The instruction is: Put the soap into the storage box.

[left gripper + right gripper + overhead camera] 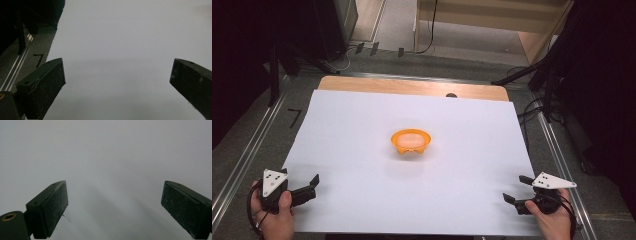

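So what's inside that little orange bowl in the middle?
The small orange plastic bowl on the white paper sheet shows a pale, glossy inside; whether that is glare or contents is unclear. Its underside is hidden.

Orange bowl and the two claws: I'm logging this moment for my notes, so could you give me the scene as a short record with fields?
bowl: orange bowl, upright, near the middle of the white sheet
bowl contents: looks pale inside; cannot tell what
left claw: near corner of the sheet, jaws apart, nothing between them
right claw: opposite near corner, jaws apart, nothing between them
contact: neither claw touches the bowl
table: wooden edge shows beyond the sheet
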The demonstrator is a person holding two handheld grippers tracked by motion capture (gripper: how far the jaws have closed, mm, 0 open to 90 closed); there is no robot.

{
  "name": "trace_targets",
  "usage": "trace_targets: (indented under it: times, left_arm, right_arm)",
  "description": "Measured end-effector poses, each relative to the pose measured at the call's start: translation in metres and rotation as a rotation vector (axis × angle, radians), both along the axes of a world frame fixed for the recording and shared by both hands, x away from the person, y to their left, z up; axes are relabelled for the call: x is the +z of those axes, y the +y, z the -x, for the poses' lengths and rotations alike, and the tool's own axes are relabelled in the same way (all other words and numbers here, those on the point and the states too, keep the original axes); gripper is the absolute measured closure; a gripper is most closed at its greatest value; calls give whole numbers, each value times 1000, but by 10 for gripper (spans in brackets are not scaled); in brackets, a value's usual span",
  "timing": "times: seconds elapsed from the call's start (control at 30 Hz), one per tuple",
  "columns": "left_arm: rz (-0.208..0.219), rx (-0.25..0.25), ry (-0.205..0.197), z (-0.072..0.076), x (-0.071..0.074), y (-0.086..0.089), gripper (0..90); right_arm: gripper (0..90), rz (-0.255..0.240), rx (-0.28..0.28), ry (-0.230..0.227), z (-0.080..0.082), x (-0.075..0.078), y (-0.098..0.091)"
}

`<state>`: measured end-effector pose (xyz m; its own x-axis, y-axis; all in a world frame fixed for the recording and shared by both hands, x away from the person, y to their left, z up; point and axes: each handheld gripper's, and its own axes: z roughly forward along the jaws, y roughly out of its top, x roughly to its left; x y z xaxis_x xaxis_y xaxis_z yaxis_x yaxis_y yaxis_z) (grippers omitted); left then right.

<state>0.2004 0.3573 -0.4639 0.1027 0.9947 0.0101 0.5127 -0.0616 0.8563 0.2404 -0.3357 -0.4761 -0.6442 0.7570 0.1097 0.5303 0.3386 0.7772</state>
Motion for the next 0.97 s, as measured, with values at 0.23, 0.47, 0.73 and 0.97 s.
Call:
trace_targets:
  times: [0.23, 0.47, 0.73, 0.97]
  left_arm:
    - [2, 1, -2, 0, 0, 0, 2]
    - [0, -3, 2, 0, 0, 0, 2]
    - [-3, -5, 14, -2, 0, 0, 2]
    - [14, -56, 89, -9, -2, 1, 2]
  right_arm:
    - [26, -5, -94, 16, 10, -5, -13]
    - [26, -30, -176, 21, 23, -11, -25]
    - [26, -99, -262, -25, 36, -14, -32]
    - [26, -88, -283, -31, 39, -17, -32]
